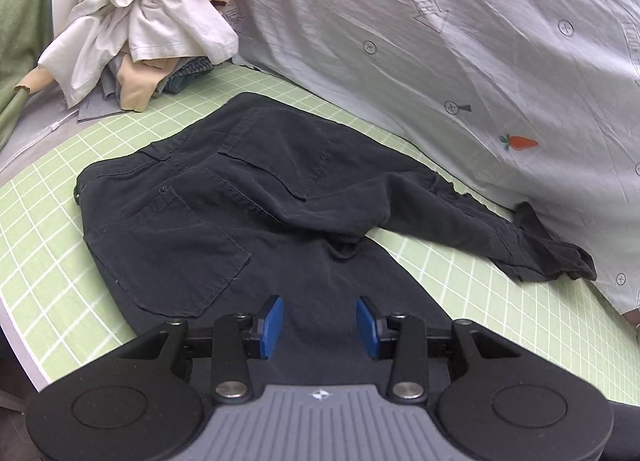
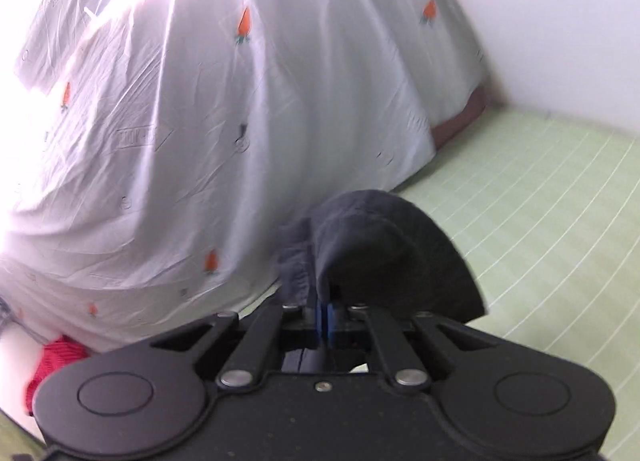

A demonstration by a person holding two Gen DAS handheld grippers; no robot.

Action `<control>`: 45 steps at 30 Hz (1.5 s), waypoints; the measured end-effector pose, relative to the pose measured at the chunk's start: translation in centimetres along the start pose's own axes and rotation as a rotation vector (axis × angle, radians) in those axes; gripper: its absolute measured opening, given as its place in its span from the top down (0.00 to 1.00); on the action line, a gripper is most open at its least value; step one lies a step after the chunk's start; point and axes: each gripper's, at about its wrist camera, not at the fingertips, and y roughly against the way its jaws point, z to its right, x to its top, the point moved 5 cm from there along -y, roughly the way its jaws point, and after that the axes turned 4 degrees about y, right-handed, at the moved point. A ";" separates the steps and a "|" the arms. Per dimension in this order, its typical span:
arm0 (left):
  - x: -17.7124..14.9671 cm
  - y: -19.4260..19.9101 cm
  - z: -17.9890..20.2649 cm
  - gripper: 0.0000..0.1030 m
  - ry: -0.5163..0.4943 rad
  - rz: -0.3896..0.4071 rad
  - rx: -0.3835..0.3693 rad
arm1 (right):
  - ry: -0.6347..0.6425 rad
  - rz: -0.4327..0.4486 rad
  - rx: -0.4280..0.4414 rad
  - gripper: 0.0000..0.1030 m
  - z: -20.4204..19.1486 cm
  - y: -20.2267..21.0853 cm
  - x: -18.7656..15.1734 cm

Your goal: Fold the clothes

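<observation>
A green checked mat (image 1: 520, 321) covers the surface, backed by a pale sheet (image 1: 460, 41) printed with carrots (glaring bright in the right wrist view) beside a white wall (image 2: 560, 41).

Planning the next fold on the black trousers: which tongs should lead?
Right. The right tongs are already shut on dark trouser fabric, likely a leg end. The left tongs are open, holding nothing, over the black trousers.

Your black cotton trousers (image 1: 224, 201): near leg hidden under your left tongs (image 1: 319, 328). Heap of white, beige and red crumpled laundry (image 1: 148, 33): top cut off by the frame. Right view: blurred throughout; dark cloth fold (image 2: 384, 253) conceals your right tongs' (image 2: 325, 319) tips.
</observation>
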 end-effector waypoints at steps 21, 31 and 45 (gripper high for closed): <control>-6.4 1.6 8.8 0.47 -0.179 -0.052 0.028 | 0.190 -0.308 -0.251 0.23 5.9 -8.8 -6.3; -7.2 1.5 8.8 0.46 -0.210 -0.073 0.038 | 0.459 -0.360 -0.373 0.56 5.5 -12.0 -8.7; -7.2 0.5 9.2 0.46 -0.209 -0.101 0.019 | 0.277 -0.371 -0.380 0.35 6.6 -9.9 -8.0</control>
